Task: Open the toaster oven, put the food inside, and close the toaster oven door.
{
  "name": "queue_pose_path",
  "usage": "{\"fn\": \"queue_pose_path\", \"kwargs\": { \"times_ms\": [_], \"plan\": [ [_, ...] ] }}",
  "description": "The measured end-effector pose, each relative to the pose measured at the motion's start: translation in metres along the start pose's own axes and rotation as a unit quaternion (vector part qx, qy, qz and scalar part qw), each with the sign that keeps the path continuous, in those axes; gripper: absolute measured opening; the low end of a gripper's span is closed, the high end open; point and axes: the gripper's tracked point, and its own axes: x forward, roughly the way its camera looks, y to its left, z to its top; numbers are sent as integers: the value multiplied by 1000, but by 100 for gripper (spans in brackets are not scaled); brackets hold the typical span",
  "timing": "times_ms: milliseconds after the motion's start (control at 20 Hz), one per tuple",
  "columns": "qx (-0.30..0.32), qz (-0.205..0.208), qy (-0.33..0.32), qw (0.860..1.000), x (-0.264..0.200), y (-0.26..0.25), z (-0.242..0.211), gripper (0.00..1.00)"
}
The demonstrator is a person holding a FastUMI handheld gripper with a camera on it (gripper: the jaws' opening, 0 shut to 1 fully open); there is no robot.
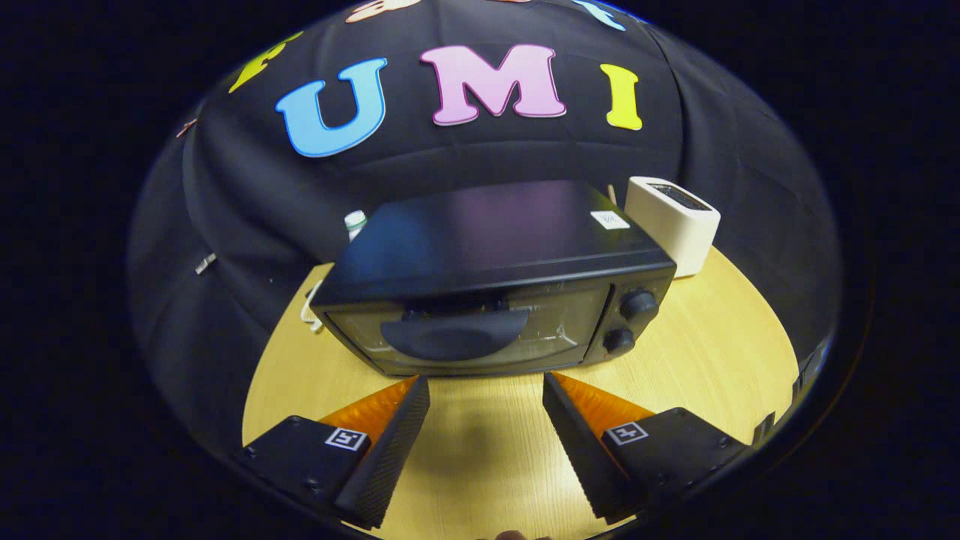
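Gripper view

1. Gripper point(486, 386): lower centre of the frame. Two fingers spread wide, nothing between them but bare tabletop. Left finger point(390, 442) and right finger point(577, 442) angle outward toward the bottom. Each finger mount carries a small square marker.
2. Oven point(495, 277): black toaster oven, centre of the frame, standing on the table just ahead of the fingertips. Door shut. Glass front point(465, 330) dark and reflective, a curved dark shape showing in it; whether that is a handle or a reflection I cannot tell. Contents behind the glass cannot be made out.
3. Knobs point(637, 304): two round black knobs on the oven's right panel, one above the other, centre right of the frame.
4. Sticker point(609, 220): small white label on the oven's top, near its right rear corner.
5. Toaster point(671, 221): white box-shaped appliance, upper right of the frame, beside and behind the oven's right rear corner, slot on top.
6. Bottle point(355, 222): a white cap peeks from behind the oven's left rear corner, centre left.
7. Cable point(309, 309): white, on the table at the oven's left side.
8. Table point(720, 352): light wood grain, lower half of the frame.
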Motion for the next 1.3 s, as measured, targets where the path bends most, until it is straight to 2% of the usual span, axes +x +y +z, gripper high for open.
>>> {"fn": "queue_pose_path", "kwargs": {
  "times_ms": [200,350,500,750,1000,1300],
  "plan": [
    [-17,16,-86,996,-22,-13,59,99],
    [-25,14,-165,986,-52,-39,103,99],
    [-23,-2,-230,973,-86,-74,138,99],
    [-79,-56,-319,943,-132,-138,183,98],
    [-75,-89,-332,936,-165,-182,174,98],
    [-78,-95,-314,941,-168,-194,158,98]
  ]
}}
